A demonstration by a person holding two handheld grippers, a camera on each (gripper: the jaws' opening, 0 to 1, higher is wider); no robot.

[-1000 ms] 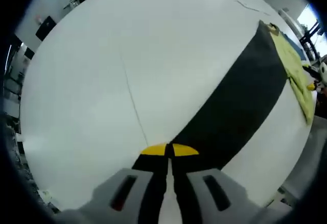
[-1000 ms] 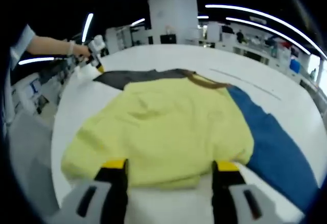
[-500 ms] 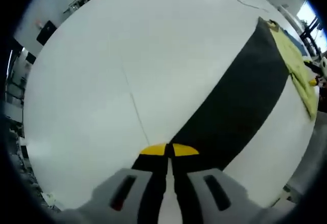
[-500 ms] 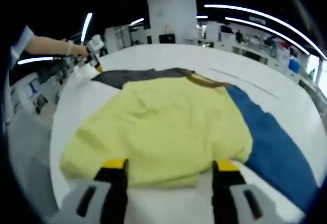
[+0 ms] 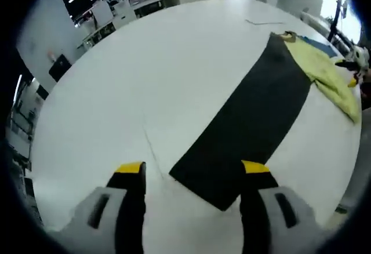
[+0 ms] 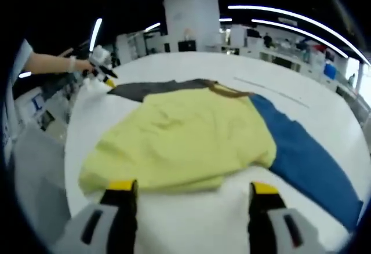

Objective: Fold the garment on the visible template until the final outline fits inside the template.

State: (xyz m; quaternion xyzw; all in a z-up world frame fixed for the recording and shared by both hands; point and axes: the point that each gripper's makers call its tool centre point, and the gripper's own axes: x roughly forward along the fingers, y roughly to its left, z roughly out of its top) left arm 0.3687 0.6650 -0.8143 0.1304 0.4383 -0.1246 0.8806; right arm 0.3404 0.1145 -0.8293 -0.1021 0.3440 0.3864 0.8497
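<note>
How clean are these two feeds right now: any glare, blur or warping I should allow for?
Left gripper view: even light on the white table, no hard shadows; the fisheye bows the dark panel, and a window blows out at upper right. Right gripper view: the yellow garment is soft but readable, ceiling strips streak the dark background, and the open right tongs look slightly blurred.

A pale yellow garment (image 6: 185,141) lies spread flat, brown collar (image 6: 229,91) at its far edge. It covers the join of a dark grey template strip (image 5: 246,123) stretching left and a blue strip (image 6: 304,164) running right.
</note>
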